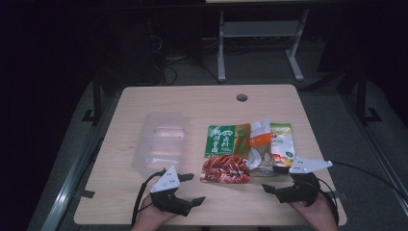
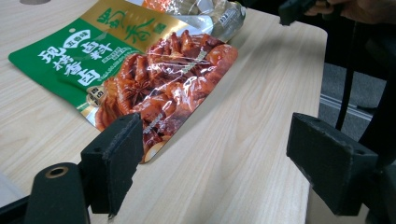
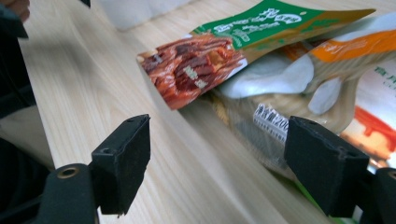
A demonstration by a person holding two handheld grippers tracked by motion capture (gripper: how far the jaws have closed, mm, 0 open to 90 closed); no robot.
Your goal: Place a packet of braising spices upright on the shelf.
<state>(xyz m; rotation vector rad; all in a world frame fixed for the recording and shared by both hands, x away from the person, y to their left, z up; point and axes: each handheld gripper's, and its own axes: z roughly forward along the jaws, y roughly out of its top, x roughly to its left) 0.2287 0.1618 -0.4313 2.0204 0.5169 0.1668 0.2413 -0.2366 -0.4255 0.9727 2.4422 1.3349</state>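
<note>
Three food pouches lie overlapped on the wooden table (image 1: 144,202): a green and red one (image 1: 226,154) (image 2: 140,70) (image 3: 201,60), a clear one with an orange band (image 1: 262,144) (image 3: 280,88) and a white and green one (image 1: 283,142) (image 3: 373,107). A clear plastic container (image 1: 161,142) stands to their left. My left gripper (image 1: 193,188) (image 2: 219,158) is open near the front edge, just short of the red pouch's corner. My right gripper (image 1: 273,179) (image 3: 224,161) is open too, close to the clear pouch's near end. Nothing sits between either pair of jaws.
A round cable hole (image 1: 242,97) sits near the table's far edge. Behind the table stands a metal frame (image 1: 260,43) on a dark floor. The right hand and gripper (image 2: 294,9) show at the top right of the left gripper view.
</note>
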